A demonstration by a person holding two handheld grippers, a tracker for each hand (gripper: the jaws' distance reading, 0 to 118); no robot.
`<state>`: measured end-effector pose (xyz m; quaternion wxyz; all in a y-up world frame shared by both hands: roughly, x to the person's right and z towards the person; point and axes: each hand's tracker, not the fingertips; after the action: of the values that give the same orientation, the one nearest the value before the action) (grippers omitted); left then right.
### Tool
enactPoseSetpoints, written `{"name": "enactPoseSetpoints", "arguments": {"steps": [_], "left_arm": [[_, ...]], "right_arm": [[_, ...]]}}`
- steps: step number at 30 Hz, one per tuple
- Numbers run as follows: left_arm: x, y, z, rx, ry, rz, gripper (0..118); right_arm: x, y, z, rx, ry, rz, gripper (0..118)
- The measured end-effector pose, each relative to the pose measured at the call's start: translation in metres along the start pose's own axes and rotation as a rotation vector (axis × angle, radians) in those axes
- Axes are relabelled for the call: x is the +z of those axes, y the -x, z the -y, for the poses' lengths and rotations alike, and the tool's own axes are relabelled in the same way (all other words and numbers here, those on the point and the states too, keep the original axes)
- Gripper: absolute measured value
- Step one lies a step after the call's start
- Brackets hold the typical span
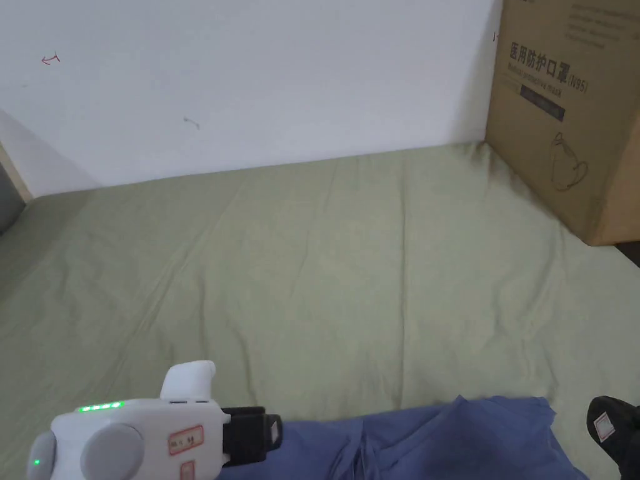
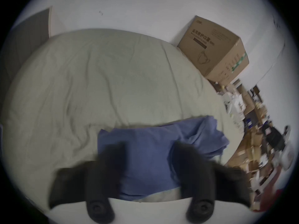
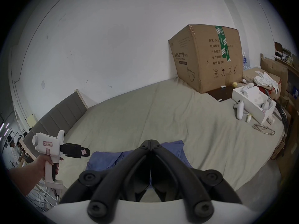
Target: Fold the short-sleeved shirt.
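Crumpled blue short-sleeved shirt on green bedsheet. Left gripper jaws apart, blurred, apparently above shirt. Right gripper jaws closed, empty.

So the shirt is laid on the near edge of the bed, bunched up a bit toward its right end. The far side of the bed is backed by the wall, and a headboard is set at the left end. A cardboard box is parked on the far right corner of the bed, right against the wall. The left tongs are held just above the left end of the shirt, and the right tongs are found at the near right, over the shirt's right part. Further right, a tray of clutter is placed on the bed's right side, nearer than the box.
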<state>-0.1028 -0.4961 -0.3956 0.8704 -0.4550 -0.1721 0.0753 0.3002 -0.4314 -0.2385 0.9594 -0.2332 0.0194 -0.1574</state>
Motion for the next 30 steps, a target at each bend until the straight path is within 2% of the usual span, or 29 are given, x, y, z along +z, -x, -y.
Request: {"name": "enactPoseSetpoints", "arguments": {"steps": [1, 6, 9, 11, 12, 15, 16, 17, 20, 22, 25, 26, 27, 28, 29, 30], "left_arm": [[-0.008, -0.005, 0.004, -0.025, 0.035, -0.010, 0], [-0.080, -0.046, 0.022, -0.156, 0.175, 0.067, 0], [-0.117, -0.082, 0.028, -0.222, 0.336, 0.103, 0], [-0.108, -0.097, 0.024, -0.249, 0.273, 0.105, 0], [-0.102, -0.100, 0.018, -0.193, 0.261, 0.199, 0], [-0.079, -0.095, 0.009, 0.046, 0.295, 0.662, 1], [-0.071, -0.094, 0.008, 0.087, 0.285, 0.754, 1], [-0.058, -0.092, 0.004, 0.093, 0.245, 0.787, 1], [-0.022, -0.060, -0.013, 0.108, 0.088, 0.728, 1], [-0.004, -0.020, -0.020, 0.188, 0.060, 0.751, 1], [0.010, 0.052, -0.018, 0.257, 0.034, 0.666, 2], [0.013, 0.072, -0.014, 0.279, 0.025, 0.644, 7], [0.015, 0.091, -0.007, 0.313, 0.012, 0.634, 22], [0.014, 0.110, 0.003, 0.360, -0.002, 0.607, 59], [0.011, 0.124, 0.011, 0.394, 0.002, 0.588, 90], [0.005, 0.136, 0.020, 0.422, 0.010, 0.595, 115]], "right_arm": [[-0.001, 0.002, 0.001, -0.001, 0.005, -0.001, 0], [-0.004, 0.005, 0.005, 0.000, 0.018, -0.033, 0], [-0.009, 0.003, 0.007, 0.003, 0.034, -0.015, 0], [-0.009, 0.001, 0.006, -0.008, 0.043, -0.011, 0], [-0.009, 0.000, 0.006, -0.015, 0.042, -0.014, 0], [-0.007, 0.001, 0.005, -0.016, 0.039, -0.015, 0], [-0.007, 0.001, 0.005, -0.014, 0.039, -0.015, 0], [-0.007, 0.001, 0.005, -0.012, 0.040, -0.016, 0], [-0.003, 0.003, 0.004, -0.008, 0.037, -0.020, 0], [-0.001, 0.005, 0.004, -0.005, 0.033, -0.025, 0], [-0.001, 0.008, 0.003, 0.005, 0.041, -0.027, 0], [-0.001, 0.009, 0.003, 0.009, 0.046, -0.029, 0], [-0.002, 0.011, 0.003, 0.015, 0.052, -0.032, 0], [-0.003, 0.013, 0.004, 0.020, 0.056, -0.036, 0], [-0.005, 0.016, 0.005, 0.027, 0.061, -0.040, 0], [-0.007, 0.019, 0.005, 0.037, 0.068, -0.043, 0]]}}
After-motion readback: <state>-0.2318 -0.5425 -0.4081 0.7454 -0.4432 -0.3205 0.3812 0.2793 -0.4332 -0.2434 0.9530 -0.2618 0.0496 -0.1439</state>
